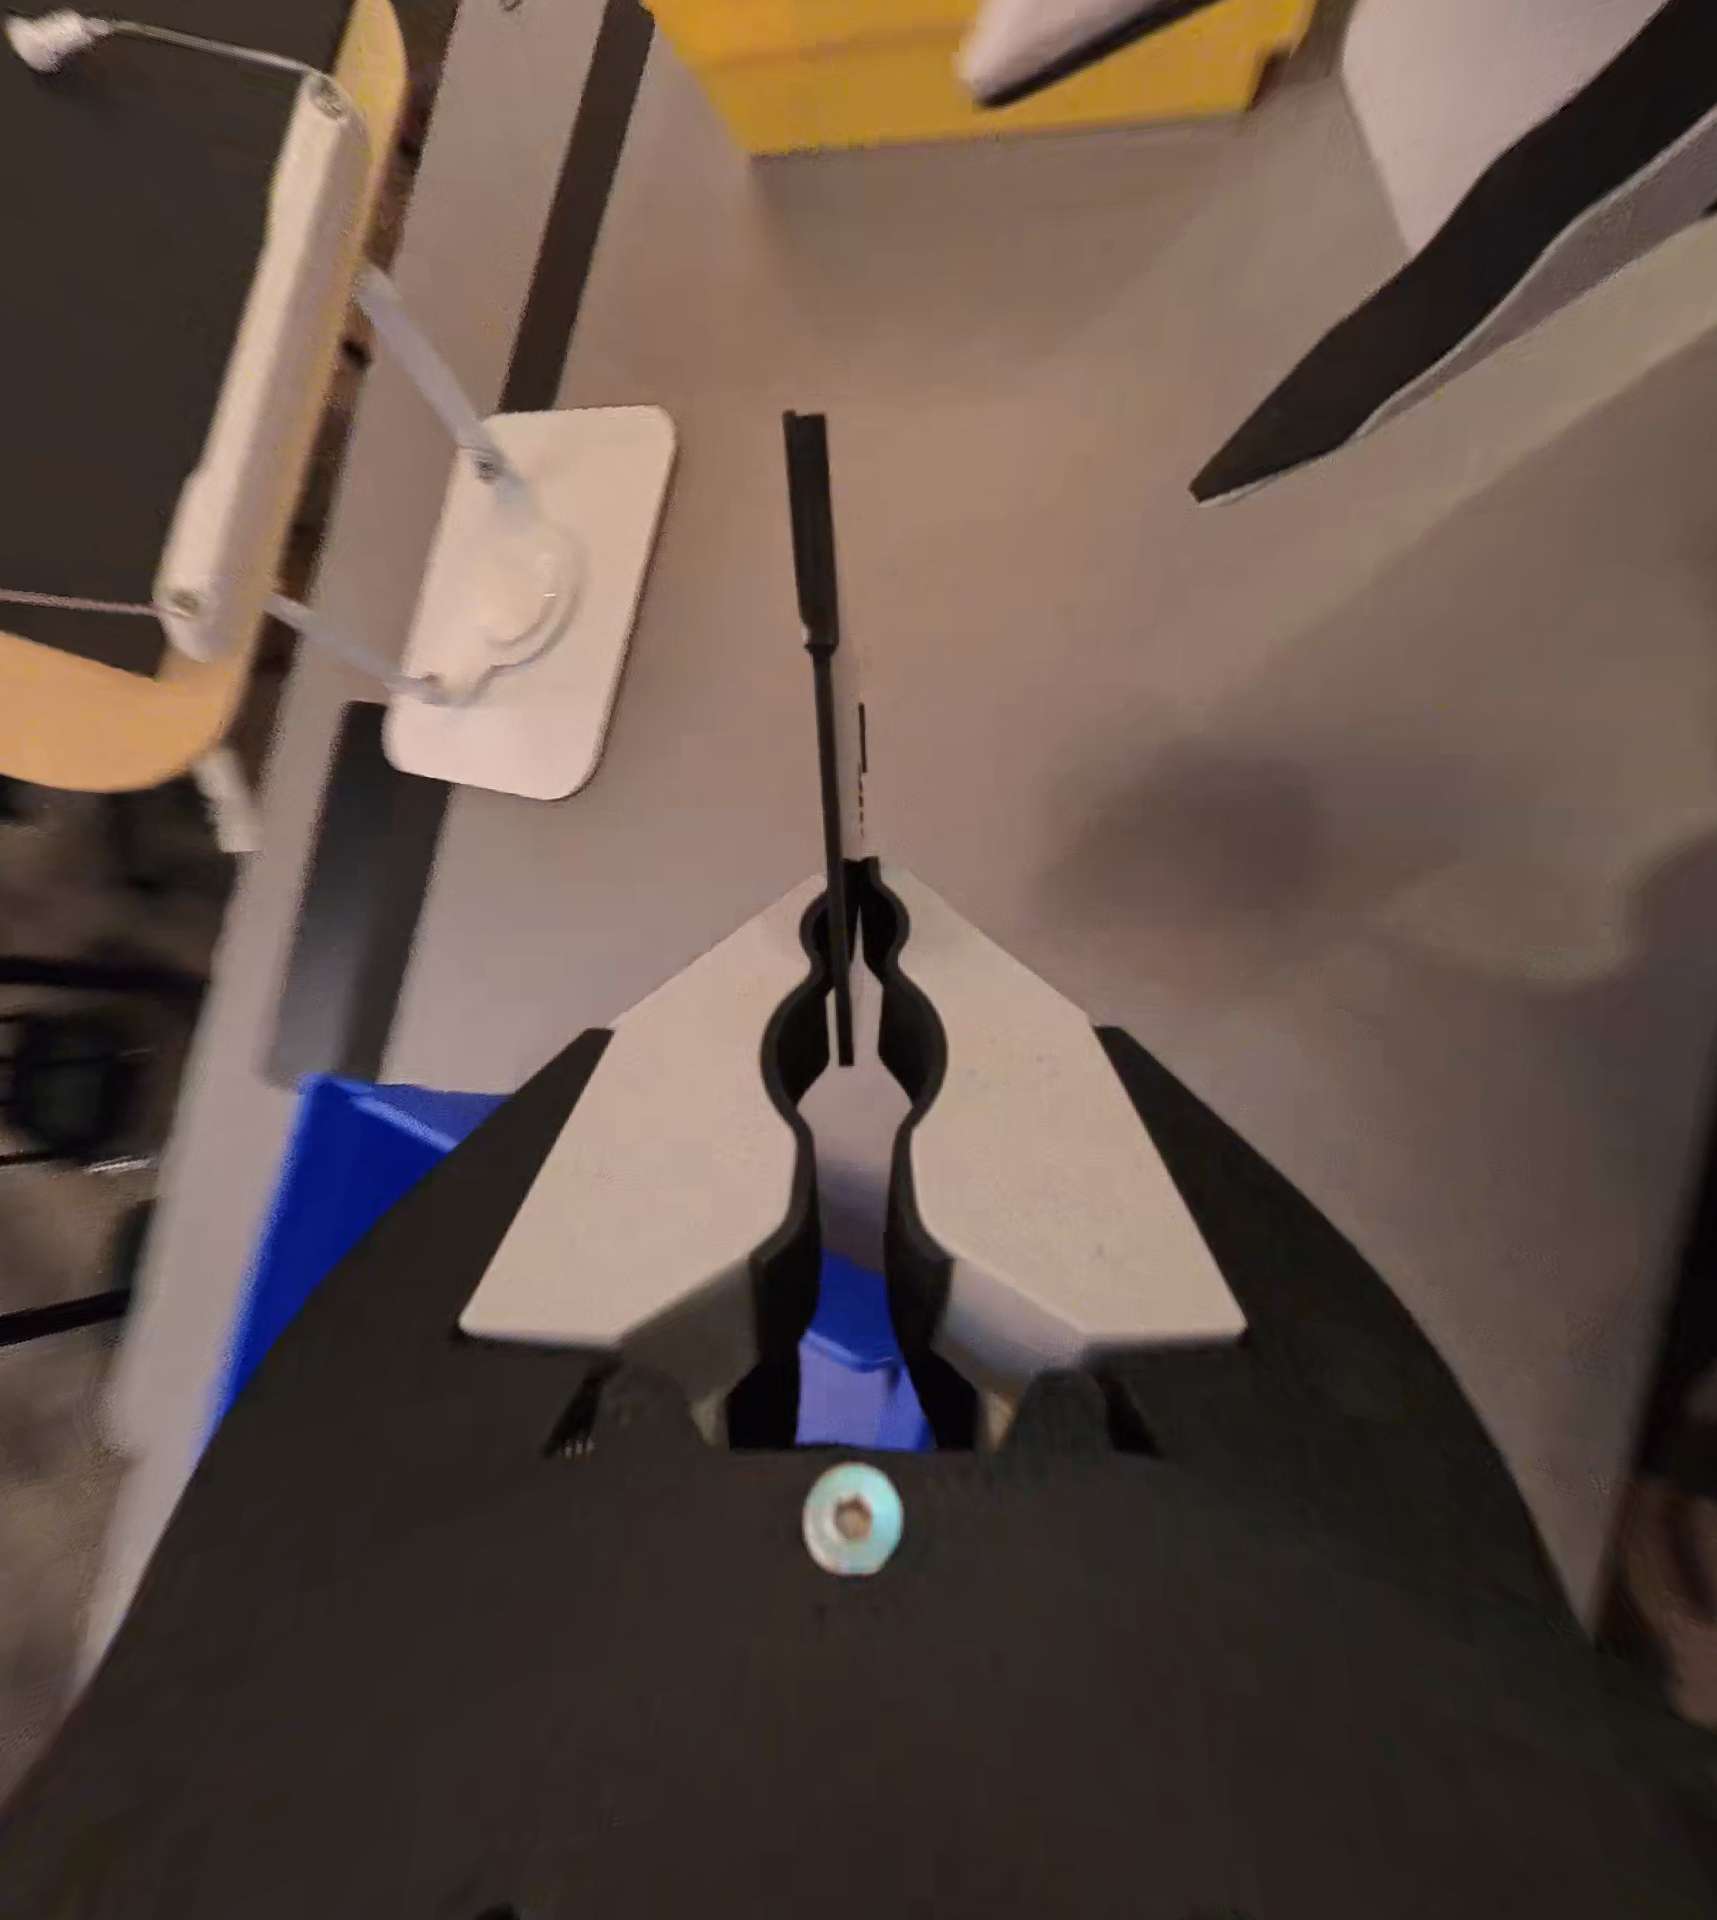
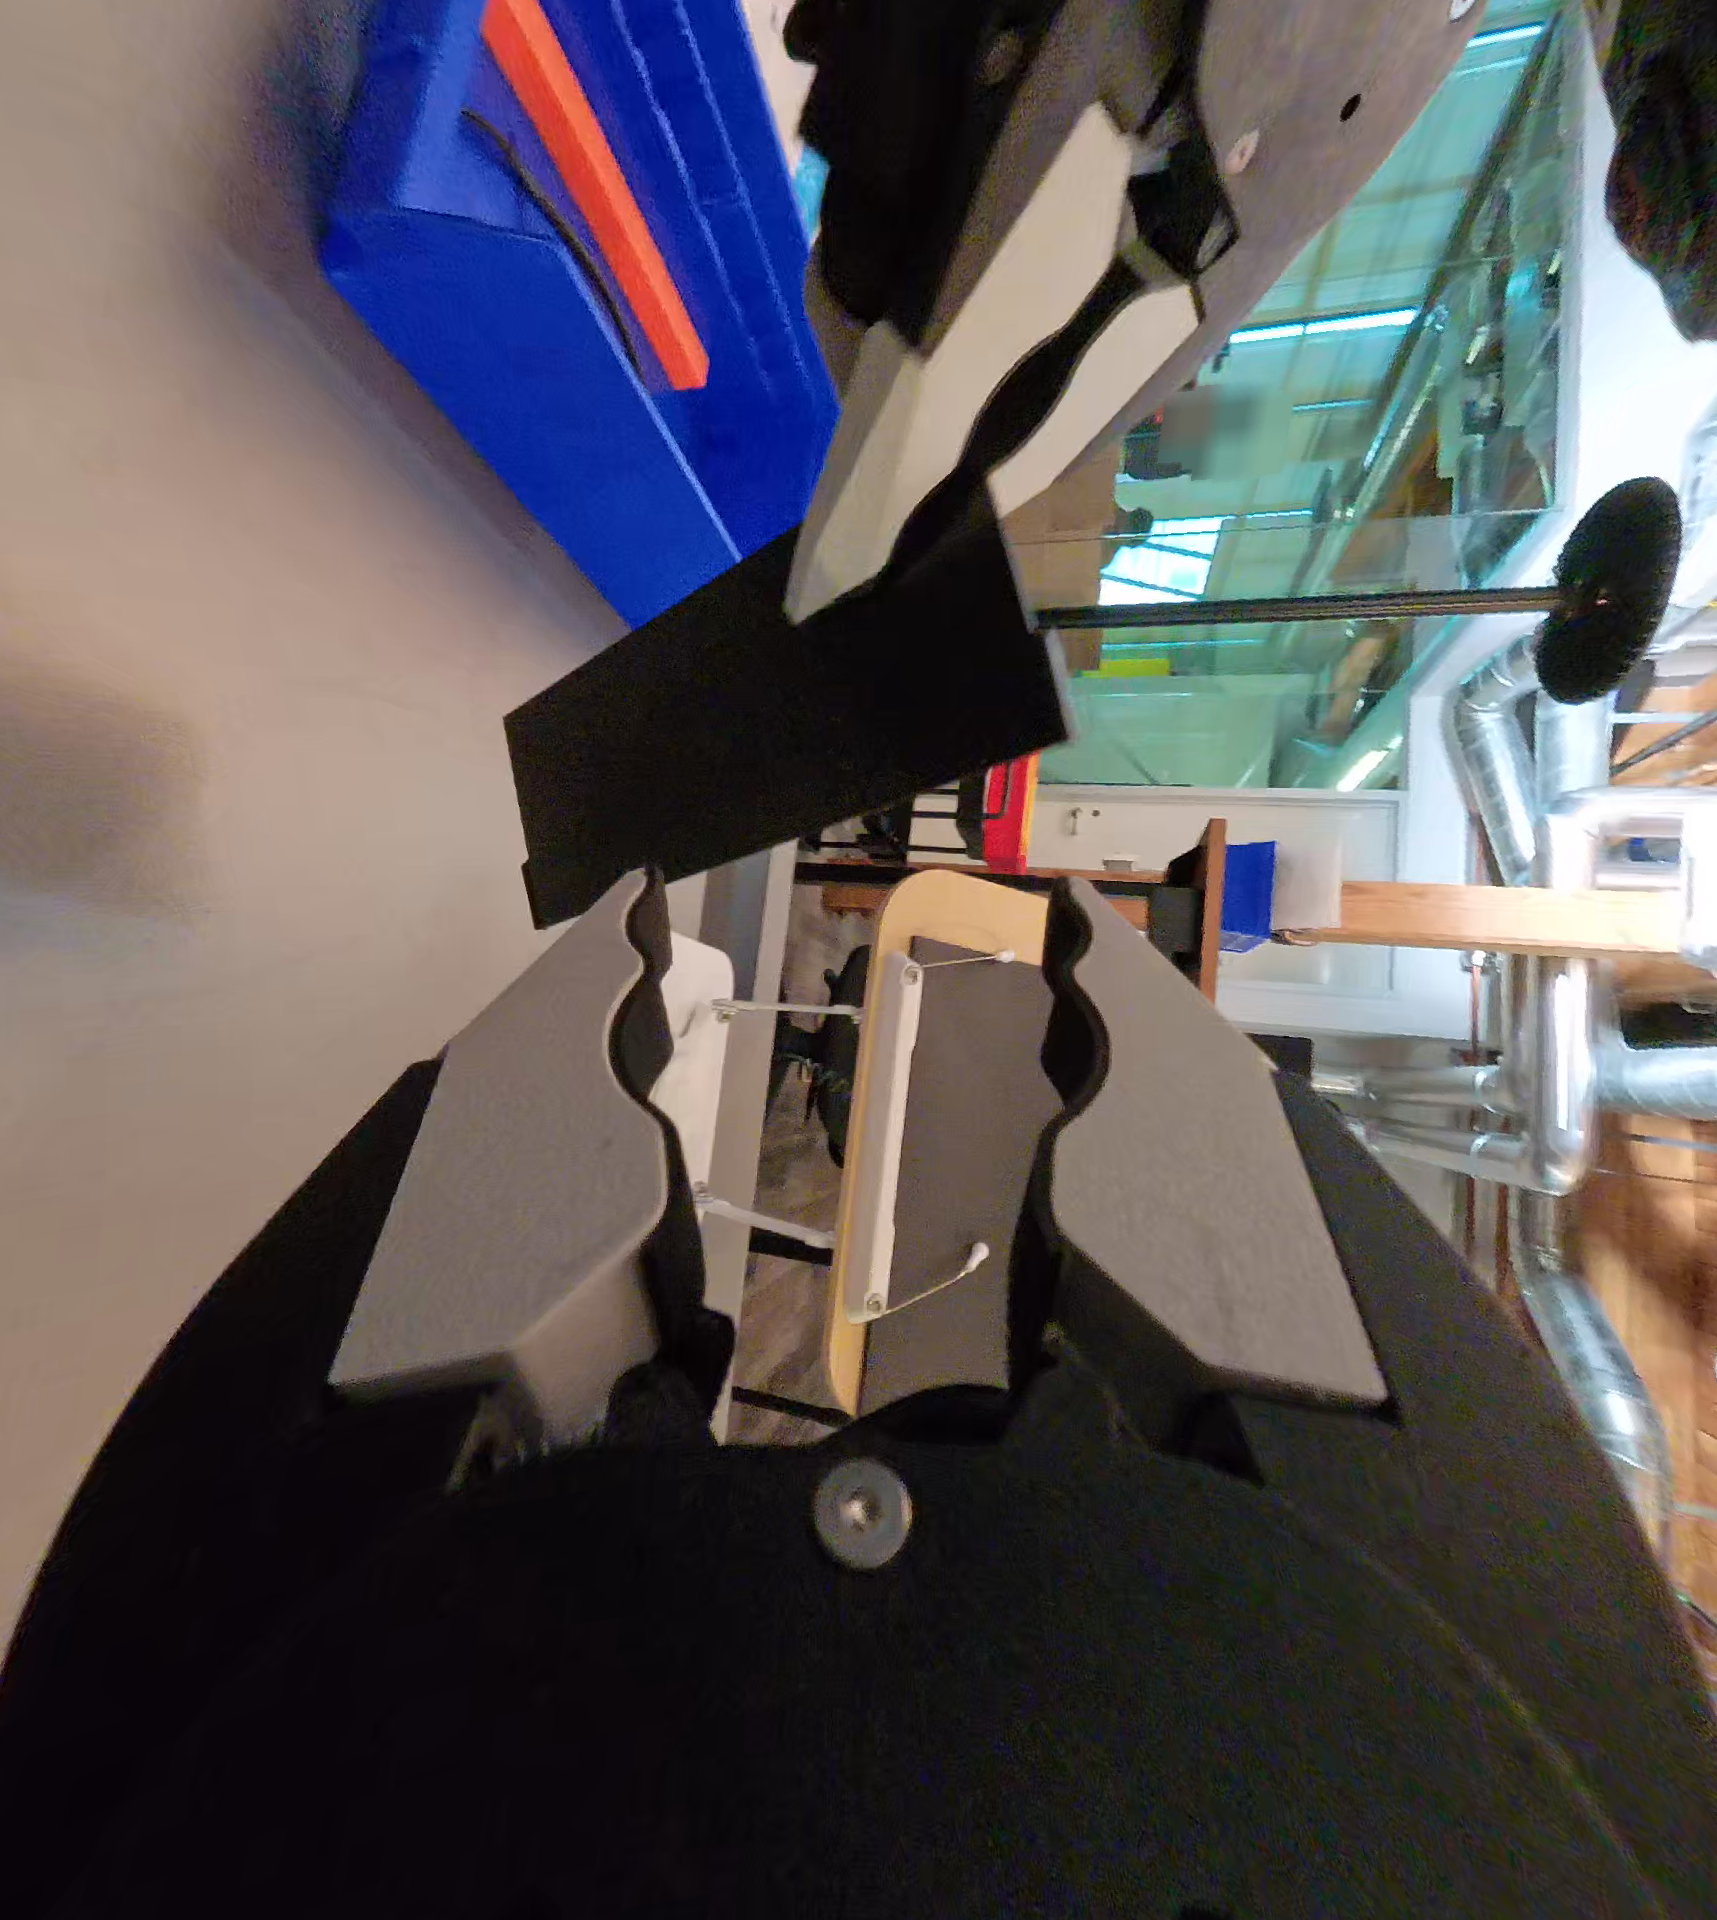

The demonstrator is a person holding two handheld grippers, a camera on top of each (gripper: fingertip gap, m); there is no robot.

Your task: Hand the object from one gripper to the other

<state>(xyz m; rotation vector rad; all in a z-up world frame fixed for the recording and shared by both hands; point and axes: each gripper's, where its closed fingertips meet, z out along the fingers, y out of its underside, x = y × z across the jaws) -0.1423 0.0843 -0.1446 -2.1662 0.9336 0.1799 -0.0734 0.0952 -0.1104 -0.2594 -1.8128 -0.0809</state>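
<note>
A thin flat black plate shows edge-on in the left wrist view and sticks straight out of my left gripper, which is shut on its near end. In the right wrist view the same plate shows as a black rectangle hanging from the left gripper at the top. My right gripper is open and empty. Its left fingertip is right at the plate's lower corner, and the plate is not between the jaws. The right gripper's fingers show at the upper right of the left wrist view.
Below is a grey table. On it are a blue bin holding an orange strip, a yellow bin at the far end, and a white stand by the table edge. A wooden chair stands beyond that edge. One gripper's finger ends stand about 9 cm off the other's.
</note>
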